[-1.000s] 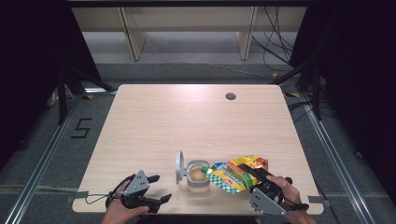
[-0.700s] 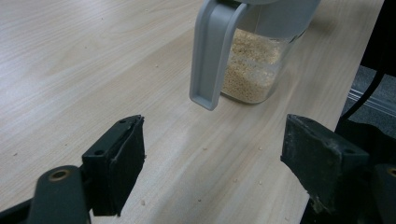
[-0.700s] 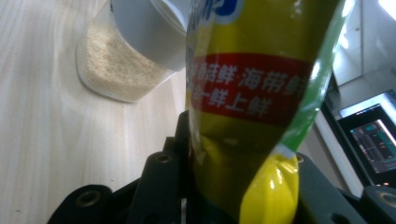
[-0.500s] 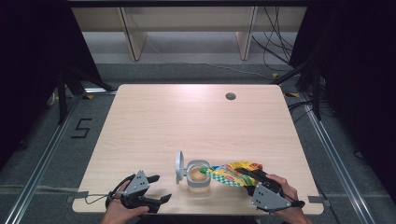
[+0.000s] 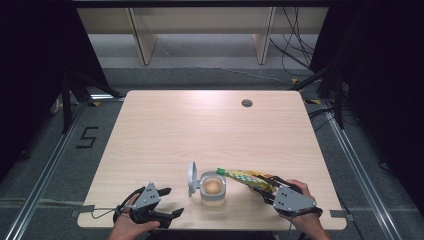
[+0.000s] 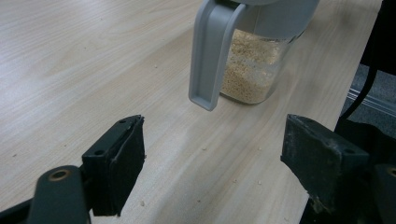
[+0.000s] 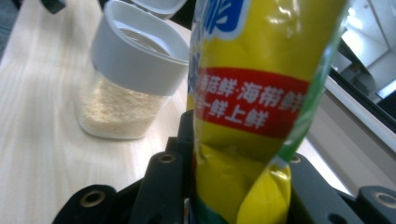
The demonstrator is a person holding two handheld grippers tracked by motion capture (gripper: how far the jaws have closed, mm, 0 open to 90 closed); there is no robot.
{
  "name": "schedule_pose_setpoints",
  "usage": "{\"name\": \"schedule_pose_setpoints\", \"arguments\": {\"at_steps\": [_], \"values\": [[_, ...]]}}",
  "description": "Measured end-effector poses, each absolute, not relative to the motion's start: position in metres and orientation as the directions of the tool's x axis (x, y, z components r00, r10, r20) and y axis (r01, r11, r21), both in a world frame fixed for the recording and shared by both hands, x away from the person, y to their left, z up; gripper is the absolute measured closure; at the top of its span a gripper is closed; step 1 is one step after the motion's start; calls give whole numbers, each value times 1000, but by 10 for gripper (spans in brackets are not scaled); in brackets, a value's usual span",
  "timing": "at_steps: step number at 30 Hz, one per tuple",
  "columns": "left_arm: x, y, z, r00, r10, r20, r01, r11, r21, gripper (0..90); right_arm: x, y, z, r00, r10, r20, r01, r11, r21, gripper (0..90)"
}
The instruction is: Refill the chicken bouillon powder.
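A clear jar with a grey collar stands near the table's front edge, its grey flip lid open to the left; pale yellow granules fill it partway. My right gripper is shut on a yellow printed packet, which lies tilted with its green-tipped end at the jar's right rim. In the right gripper view the packet rises between the jaws, the jar just behind to the left. My left gripper stands open left of the jar, holding nothing; its view shows the jar and hanging lid ahead.
The light wooden table has a small round hole at the back right. A few loose grains lie on the wood in front of the left gripper. The table's front edge runs just under both hands.
The right gripper has carried the packet left and tipped it, bringing its end from beside the jar to the jar's rim. The left gripper and the jar have not moved.
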State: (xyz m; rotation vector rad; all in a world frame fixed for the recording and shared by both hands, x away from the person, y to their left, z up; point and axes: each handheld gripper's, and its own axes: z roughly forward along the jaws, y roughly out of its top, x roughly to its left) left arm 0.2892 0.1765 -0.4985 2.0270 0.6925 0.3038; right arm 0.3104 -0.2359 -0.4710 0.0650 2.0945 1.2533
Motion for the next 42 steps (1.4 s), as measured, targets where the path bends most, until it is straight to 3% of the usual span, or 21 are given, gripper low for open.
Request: {"name": "schedule_pose_setpoints", "arguments": {"at_steps": [11, 23, 33, 42], "values": [[289, 176, -500, 801, 595, -69, 371, -403, 836, 209, 339, -241, -474, -790, 478, -385, -190, 406, 894, 748], [290, 177, -498, 809, 585, -60, 352, -399, 847, 209, 370, -243, -480, -749, 564, -348, -134, 385, 913, 751], [289, 177, -498, 807, 587, -60, 351, -395, 849, 209, 375, -259, -487, -733, 636, -239, -18, 333, 943, 752], [288, 176, -499, 802, 593, -73, 357, -377, 854, 209, 372, -268, -490, -722, 656, -219, -4, 313, 950, 738]]}}
